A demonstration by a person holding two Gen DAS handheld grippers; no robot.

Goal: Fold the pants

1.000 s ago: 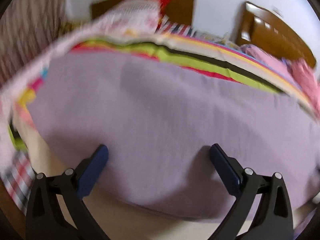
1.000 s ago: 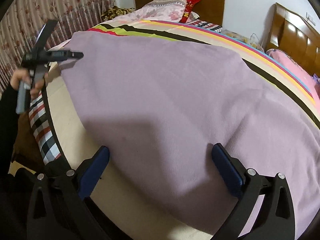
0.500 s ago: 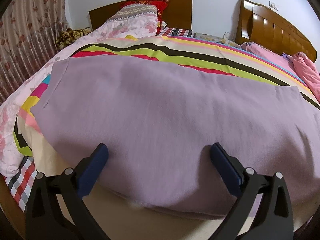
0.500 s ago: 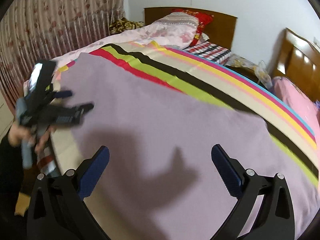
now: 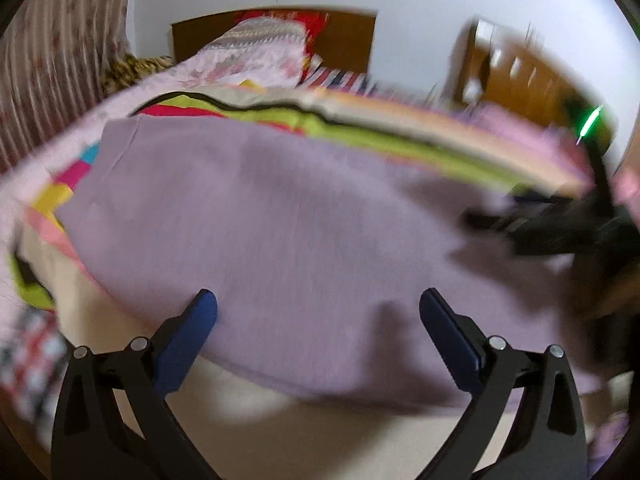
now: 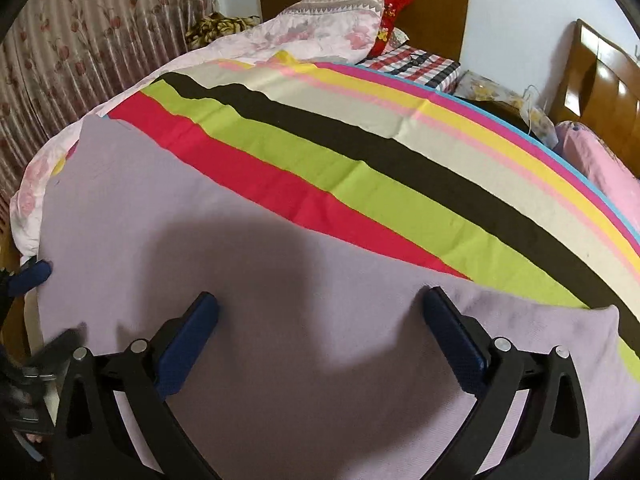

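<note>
The lilac pants (image 6: 248, 264) lie spread flat across the near part of a bed whose striped cover (image 6: 360, 148) runs red, green, black, cream, yellow and pink. Behind it are a flowered quilt (image 6: 320, 24), 2 wooden headboards (image 6: 436, 8) and a patterned curtain (image 6: 92, 36). The left gripper (image 5: 318, 312) and right gripper (image 6: 320, 314) both hang over the pants with jaws spread wide, holding nothing.

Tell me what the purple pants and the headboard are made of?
The purple pants look like soft, matte knit or fleece: a fuzzy surface with no shine, draping limply over the bed. The headboard looks like brown wood with a smooth varnish, though no grain shows. I can't be sure of either.
</note>
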